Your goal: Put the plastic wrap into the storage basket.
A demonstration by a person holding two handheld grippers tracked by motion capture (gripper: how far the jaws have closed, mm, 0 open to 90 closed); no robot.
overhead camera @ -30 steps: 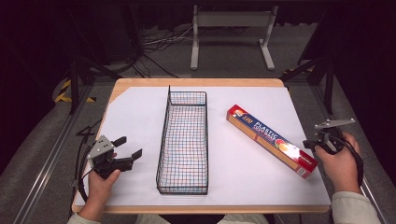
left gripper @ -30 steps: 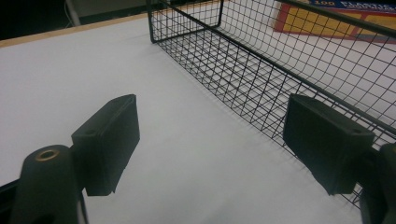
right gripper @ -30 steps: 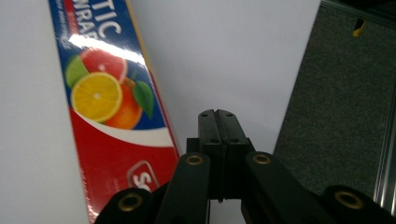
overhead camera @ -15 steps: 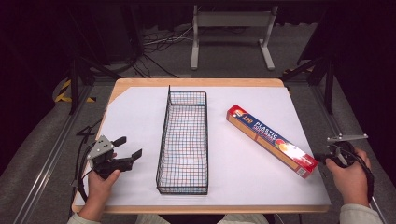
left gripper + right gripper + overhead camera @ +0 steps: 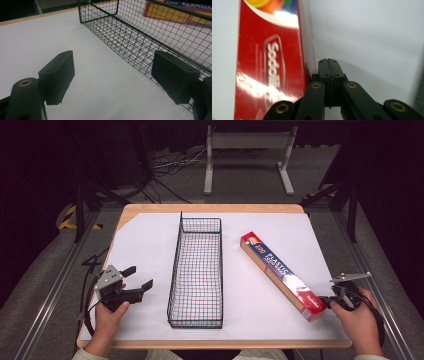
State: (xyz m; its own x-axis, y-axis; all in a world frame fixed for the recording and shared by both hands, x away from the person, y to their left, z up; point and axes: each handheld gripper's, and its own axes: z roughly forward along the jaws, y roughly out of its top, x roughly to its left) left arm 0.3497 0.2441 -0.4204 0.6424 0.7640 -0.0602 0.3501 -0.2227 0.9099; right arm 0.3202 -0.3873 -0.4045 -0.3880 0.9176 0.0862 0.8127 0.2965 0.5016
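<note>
A long red box of plastic wrap [image 5: 281,275] lies diagonally on the white table cover, right of a black wire basket [image 5: 197,270]. My right gripper [image 5: 326,299] is at the box's near end, its jaws shut with nothing between them; in the right gripper view the shut right gripper [image 5: 328,65] lies beside the box's long side [image 5: 269,62]. My left gripper [image 5: 138,279] rests open at the table's front left, empty. In the left gripper view the open left gripper [image 5: 117,70] stands beside the basket's near wall [image 5: 140,52].
The white cover [image 5: 145,245] spans the wooden table [image 5: 210,208]. A metal stand [image 5: 247,155] and cables lie on the floor beyond the far edge. Rails run along both sides of the table.
My right hand has moved toward the table's front edge and down, from beside the box to its near end. The left hand and the box have stayed put.
</note>
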